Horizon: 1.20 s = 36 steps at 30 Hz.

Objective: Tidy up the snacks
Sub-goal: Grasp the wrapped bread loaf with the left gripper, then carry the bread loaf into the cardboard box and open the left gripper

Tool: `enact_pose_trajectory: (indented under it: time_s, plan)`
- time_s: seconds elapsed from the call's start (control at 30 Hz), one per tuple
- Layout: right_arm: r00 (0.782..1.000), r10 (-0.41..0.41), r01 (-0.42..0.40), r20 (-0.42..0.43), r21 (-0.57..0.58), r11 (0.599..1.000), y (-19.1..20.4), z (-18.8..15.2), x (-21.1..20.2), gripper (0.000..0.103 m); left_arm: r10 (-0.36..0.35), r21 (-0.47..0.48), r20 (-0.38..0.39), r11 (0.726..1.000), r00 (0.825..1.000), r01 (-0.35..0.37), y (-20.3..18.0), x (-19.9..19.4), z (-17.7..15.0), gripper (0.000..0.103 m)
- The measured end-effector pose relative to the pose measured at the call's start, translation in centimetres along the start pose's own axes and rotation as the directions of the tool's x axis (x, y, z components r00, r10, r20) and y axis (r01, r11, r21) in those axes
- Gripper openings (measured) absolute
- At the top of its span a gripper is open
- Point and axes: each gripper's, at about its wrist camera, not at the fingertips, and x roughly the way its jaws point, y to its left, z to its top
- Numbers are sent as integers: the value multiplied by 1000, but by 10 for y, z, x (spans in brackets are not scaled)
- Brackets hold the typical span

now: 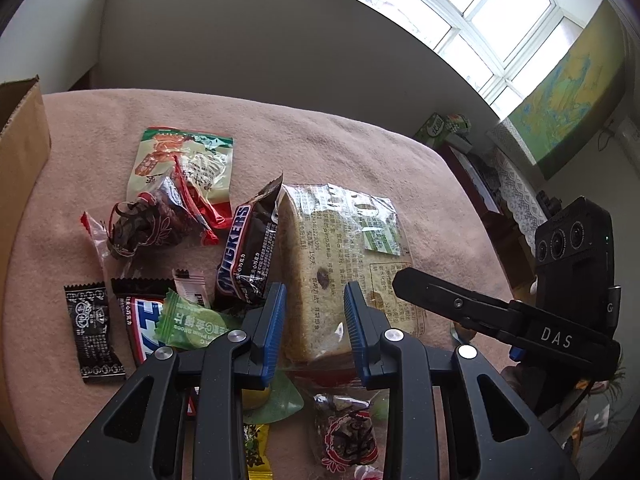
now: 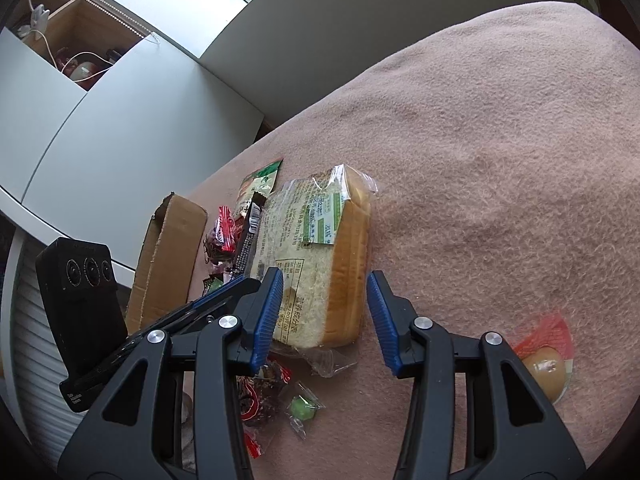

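Centrally, a wrapped bread loaf (image 1: 340,264) is seen lying on the pink blanket (image 1: 340,148), amid a scatter of small snacks. The left gripper (image 1: 315,312) is held over the loaf's near end with jaws apart, nothing clamped. The right gripper (image 2: 325,304) is likewise spread, its pads flanking the loaf's near end but not judged to touch.

The loaf is judged light, soft and easily crushed; its clear film looks slippery. A gentle hold across the crust sides is advised, or on the bunched film tail.

At 9 o'clock of the loaf, a dark bar marked "SNICKERS" (image 1: 246,252) is read. A green sachet (image 1: 188,326) bears "Plum Slices". "DAS" is read on the right gripper's body. A cardboard box (image 1: 20,148) stands at 10 o'clock.
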Motion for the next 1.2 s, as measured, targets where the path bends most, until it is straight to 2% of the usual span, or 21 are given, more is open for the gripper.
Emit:
enact_pose_trajectory:
  time_s: [0.17,0.3,0.47,0.6,0.7,0.8,1.03,1.2]
  plan:
    - [1000,-4,4,-10,-5,1000,0,-1,2,44,11,33,-3,999,1000,-11,-2,0,-2,30]
    - [1000,-11,10,-8,-18,1000,3,-1,3,44,64,56,17,996,998,-65,-2,0,-1,39]
    - [1000,-12,12,-9,-26,1000,5,-2,4,42,-13,-7,-9,1000,1000,13,10,5,2,40]
    - [1000,-10,10,-12,-26,1000,6,-3,3,41,-56,9,-17,998,998,56,3,4,-1,40]
    - [1000,-5,5,-11,-23,1000,5,-5,1,40,-43,55,-15,998,999,43,-5,2,-4,43]
    - [1000,1,-1,-3,-10,1000,4,-6,-2,38,-44,57,-14,997,999,45,-7,1,-3,43]
    - [999,16,-14,49,-42,999,20,-11,-16,37,-13,109,52,994,999,7,-19,-21,-5,42]
    - [996,22,-15,86,-85,996,46,-11,-22,37,-8,117,112,993,994,-5,-16,-41,-4,42]
